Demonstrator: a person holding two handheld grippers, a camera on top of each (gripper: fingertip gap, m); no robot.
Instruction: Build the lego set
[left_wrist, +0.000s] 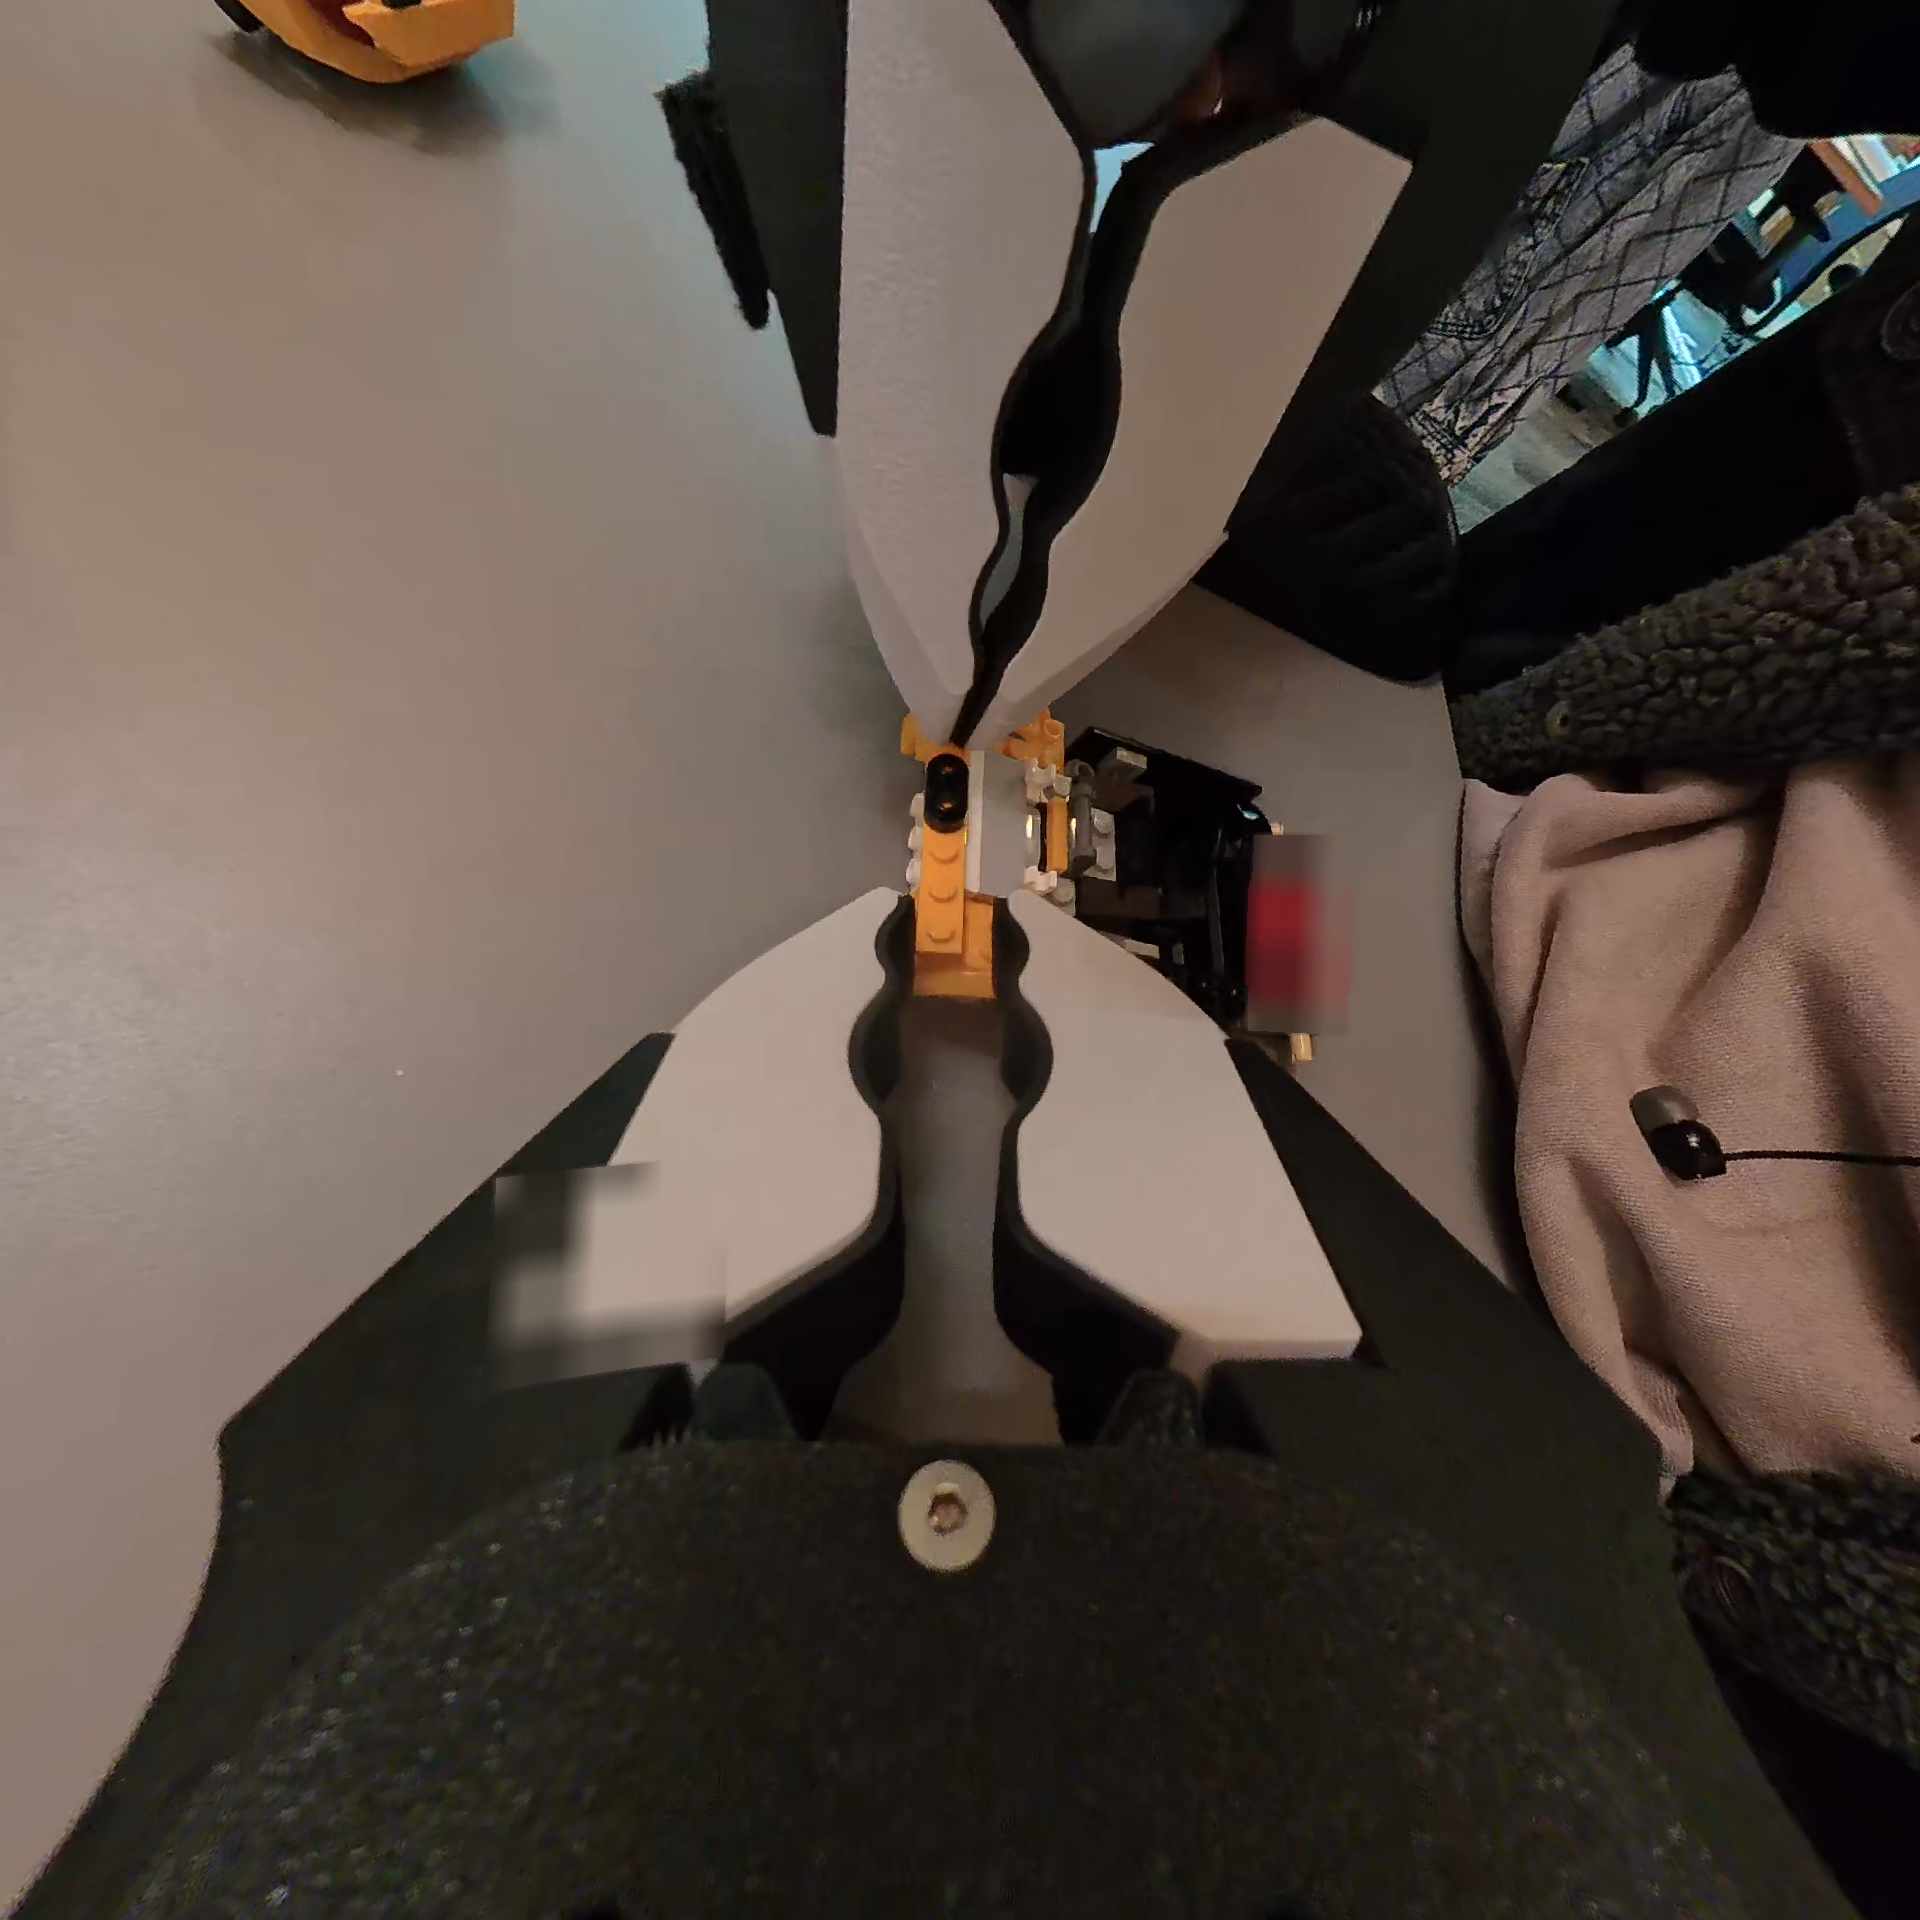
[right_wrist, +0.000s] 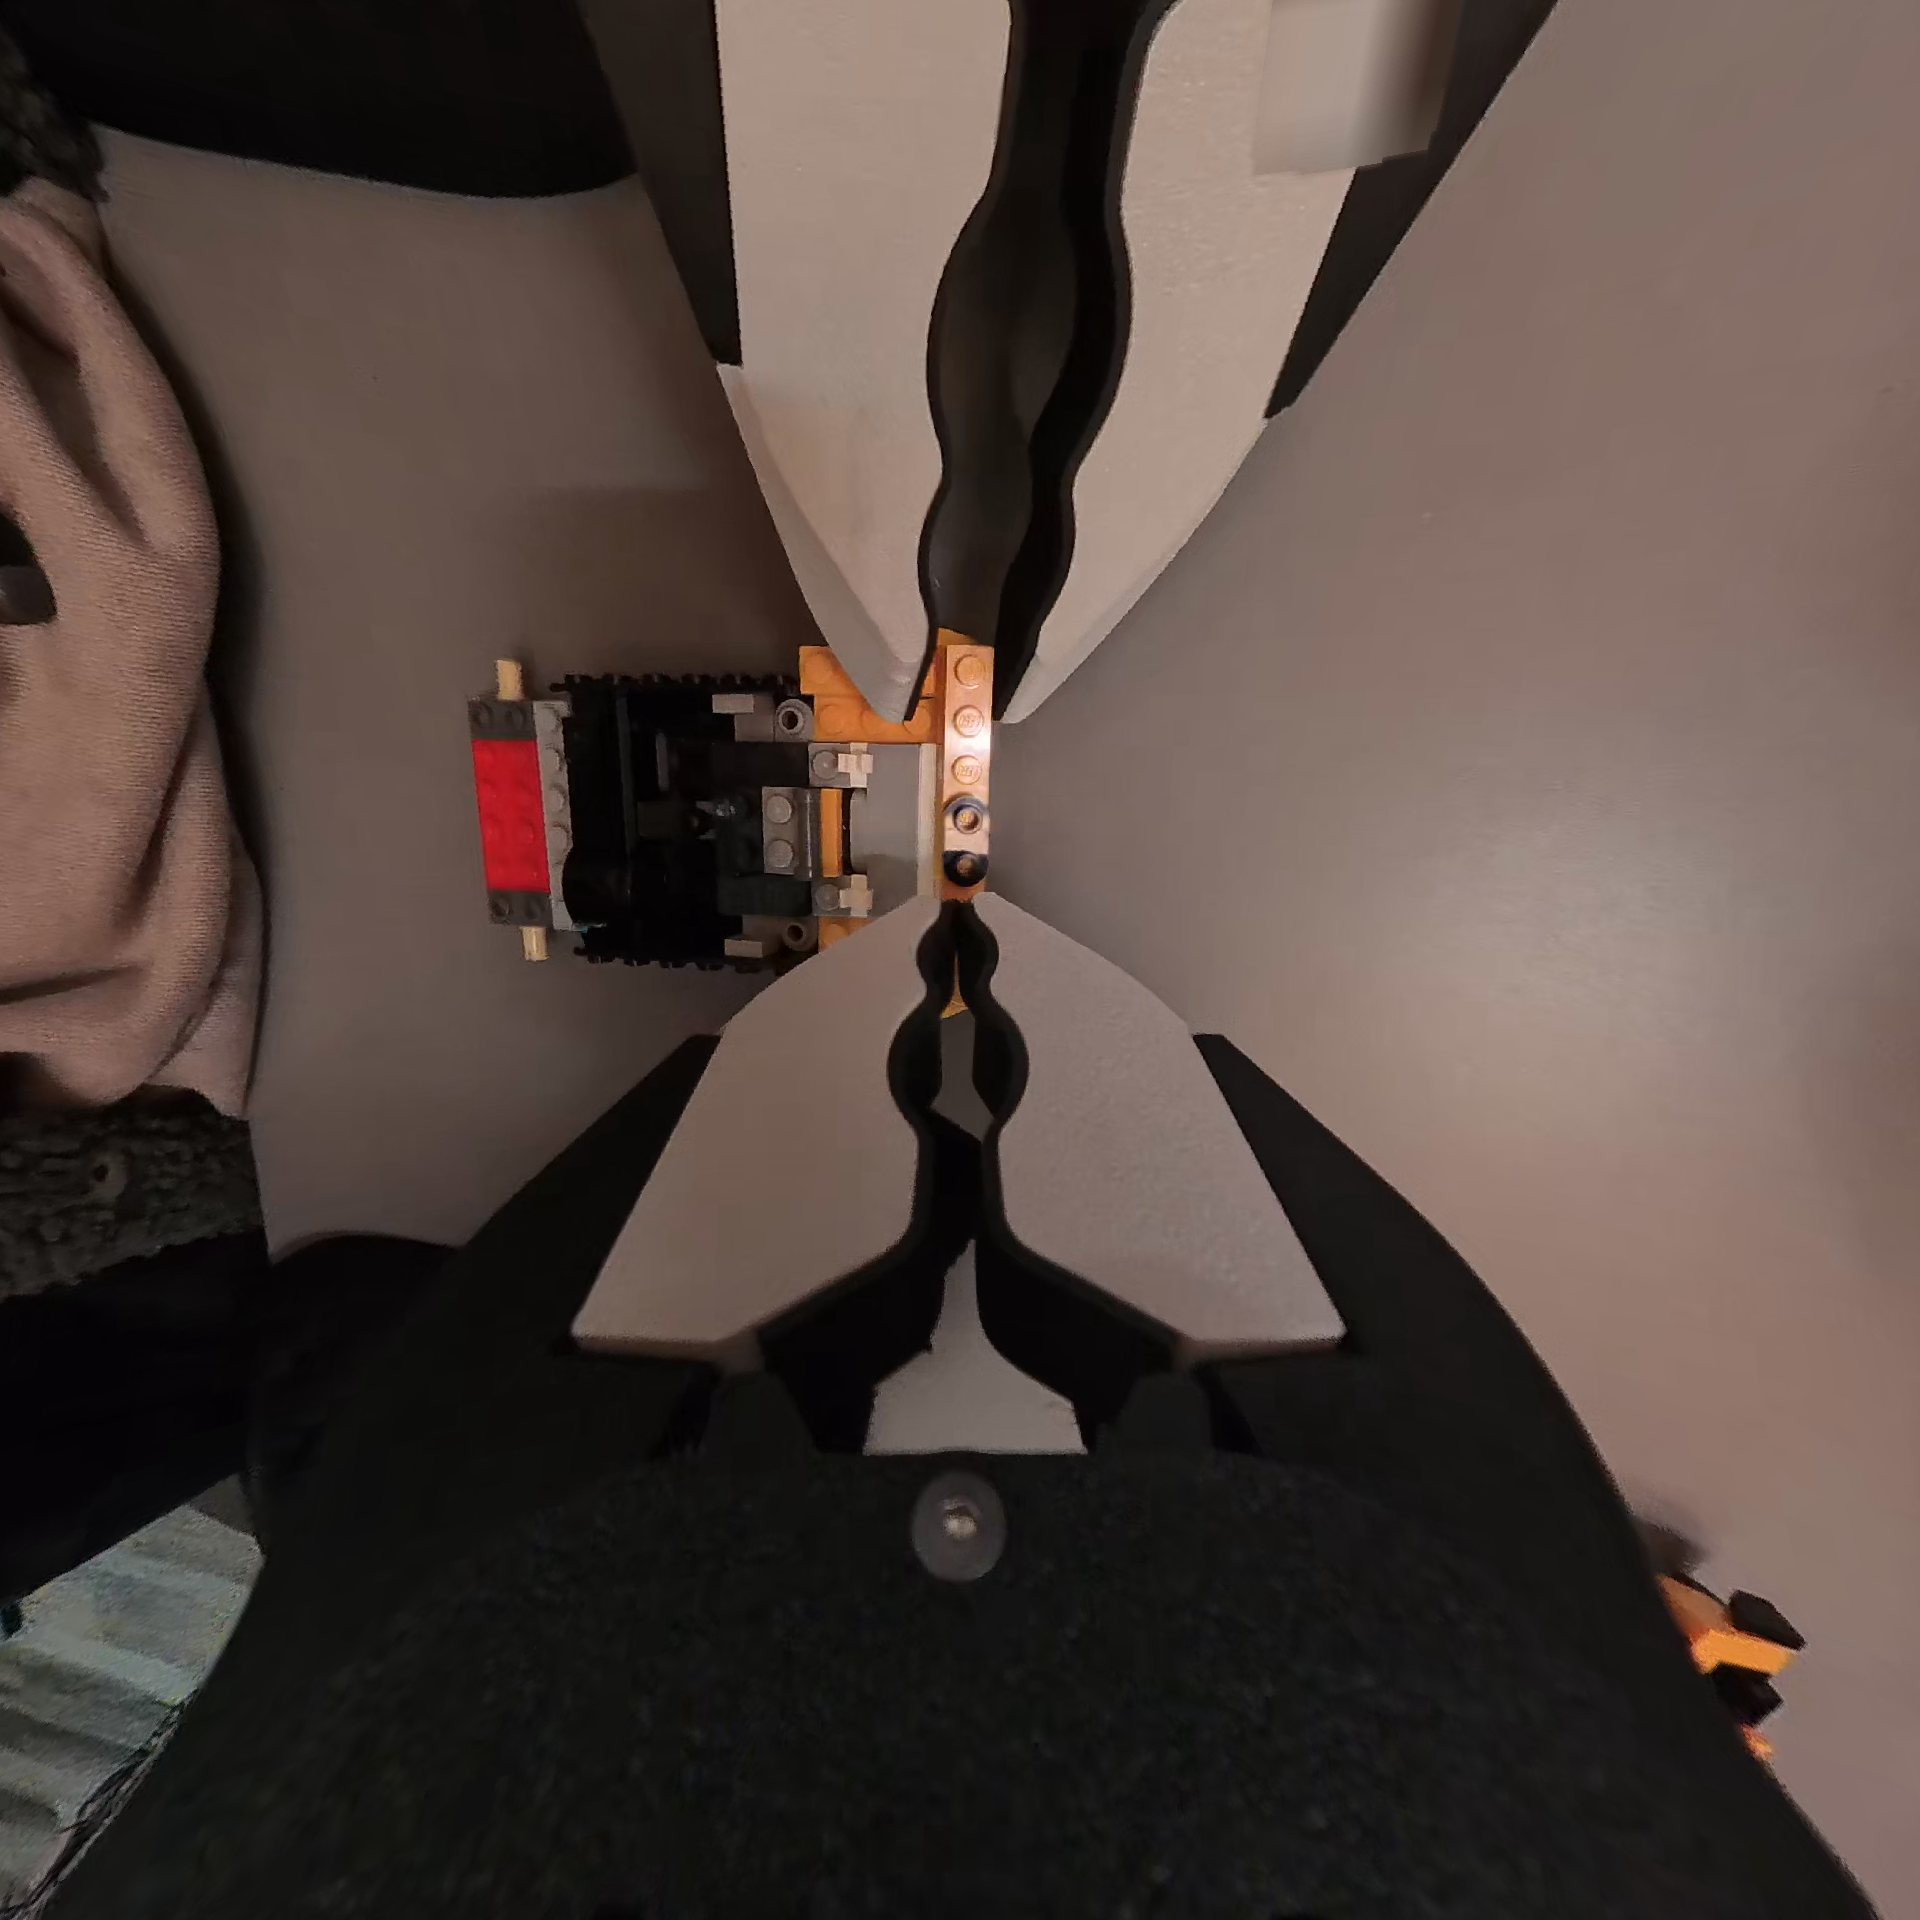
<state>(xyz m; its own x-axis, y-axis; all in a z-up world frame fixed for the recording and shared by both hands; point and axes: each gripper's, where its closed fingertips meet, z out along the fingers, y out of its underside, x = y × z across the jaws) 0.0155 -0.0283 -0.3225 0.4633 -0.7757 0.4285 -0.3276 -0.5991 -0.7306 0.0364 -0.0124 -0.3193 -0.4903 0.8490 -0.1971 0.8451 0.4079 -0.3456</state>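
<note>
The lego model (right_wrist: 644, 821) lies on the grey table (right_wrist: 1455, 727): a black body, a red brick (right_wrist: 509, 821) at one end and an orange and grey front. An orange studded plate (right_wrist: 968, 769) runs across that front, with a small black piece (left_wrist: 945, 798) on it. My left gripper (left_wrist: 953, 909) is shut on one end of the orange plate (left_wrist: 940, 883). My right gripper (right_wrist: 961, 906) is shut on the opposite end, beside the black piece (right_wrist: 964, 862). The two grippers face each other tip to tip: the right gripper (left_wrist: 966, 727) shows in the left wrist view and the left gripper (right_wrist: 956, 712) in the right wrist view.
A separate orange and black lego part (left_wrist: 384, 31) lies farther off on the table; it also shows in the right wrist view (right_wrist: 1725, 1652). A person's beige top and dark fleece sleeve (left_wrist: 1662, 987) sit at the table edge just behind the model. Both grippers' tips are close together, under 4 cm apart.
</note>
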